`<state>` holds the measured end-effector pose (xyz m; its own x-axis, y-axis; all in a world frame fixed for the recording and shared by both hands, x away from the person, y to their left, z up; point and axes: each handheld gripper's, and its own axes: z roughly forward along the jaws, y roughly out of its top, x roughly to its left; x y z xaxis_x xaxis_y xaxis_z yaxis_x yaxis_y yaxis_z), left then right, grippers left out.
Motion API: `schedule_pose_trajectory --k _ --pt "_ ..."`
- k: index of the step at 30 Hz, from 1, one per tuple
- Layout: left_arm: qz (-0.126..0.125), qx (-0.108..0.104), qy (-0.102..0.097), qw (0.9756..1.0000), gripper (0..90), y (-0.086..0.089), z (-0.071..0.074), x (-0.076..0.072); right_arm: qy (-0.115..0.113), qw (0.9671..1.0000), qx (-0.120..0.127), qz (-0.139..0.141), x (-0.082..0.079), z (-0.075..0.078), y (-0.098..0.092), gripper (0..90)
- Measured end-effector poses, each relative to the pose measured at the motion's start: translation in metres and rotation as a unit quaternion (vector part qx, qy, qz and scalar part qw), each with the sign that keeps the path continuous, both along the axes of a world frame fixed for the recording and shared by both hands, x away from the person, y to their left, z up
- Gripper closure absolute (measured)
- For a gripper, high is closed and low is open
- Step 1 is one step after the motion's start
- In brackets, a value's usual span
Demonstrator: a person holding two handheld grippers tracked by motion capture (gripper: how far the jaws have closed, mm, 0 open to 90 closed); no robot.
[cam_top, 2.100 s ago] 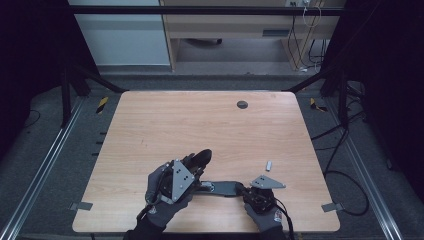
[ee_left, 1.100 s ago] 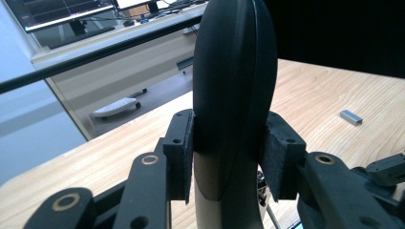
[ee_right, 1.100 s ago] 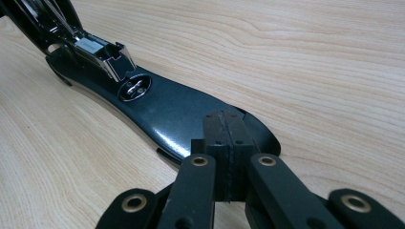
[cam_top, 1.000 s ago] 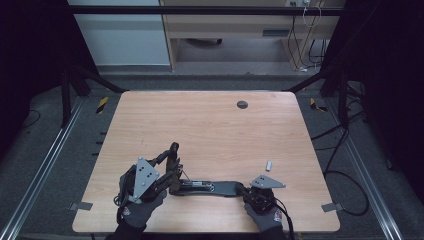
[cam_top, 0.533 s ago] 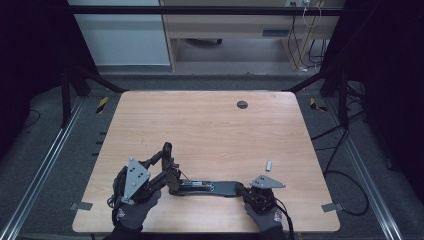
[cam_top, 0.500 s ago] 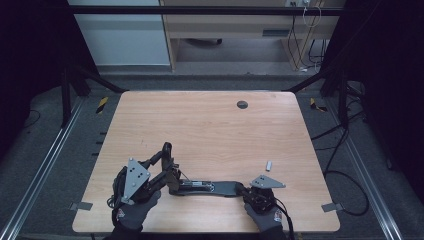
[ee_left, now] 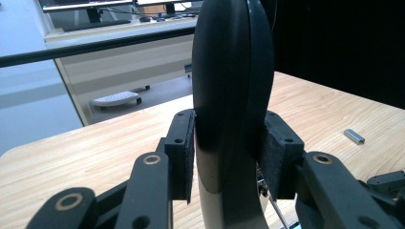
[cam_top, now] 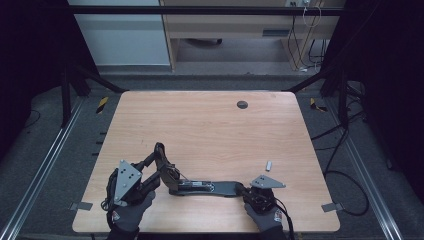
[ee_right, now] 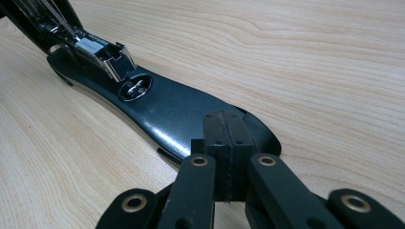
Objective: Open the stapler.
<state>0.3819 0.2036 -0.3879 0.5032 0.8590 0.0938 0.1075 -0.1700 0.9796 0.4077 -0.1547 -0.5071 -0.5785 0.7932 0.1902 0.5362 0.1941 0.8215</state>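
my left hand (cam_top: pixel 131 216) angles its left tool (cam_top: pixel 159 162) up and rightward, pinching the raised lid (ee_left: pixel 232 90) of the opened stapler (cam_top: pixel 200 187) at the worktop's (cam_top: pixel 210 130) near edge, while my right tool (ee_right: pixel 224 157), pressed together, bears flat on the stapler's base (ee_right: pixel 176 114).

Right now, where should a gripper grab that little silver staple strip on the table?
Take the staple strip across its two long sides, coming straight down from above. It lies flat on the bare table, narrow and low, with open wood all around it, so nothing blocks the jaws.
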Motion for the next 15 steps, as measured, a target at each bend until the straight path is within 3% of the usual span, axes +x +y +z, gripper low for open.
schedule_pose_trajectory --k 6,12,15 --pt "0.015 -0.019 0.010 0.9997 59.8 0.012 -0.002 0.000 0.000 1.0000 0.000 0.000 0.000 0.000 0.000 90.0" --pt "0.024 -0.062 0.033 0.9972 59.3 0.035 -0.009 0.001 0.000 1.0000 0.001 0.002 0.000 0.000 0.000 90.0" --pt "0.027 -0.064 0.036 0.9969 59.1 0.037 -0.010 0.000 -0.001 1.0000 -0.002 0.004 0.000 0.000 0.001 90.0"
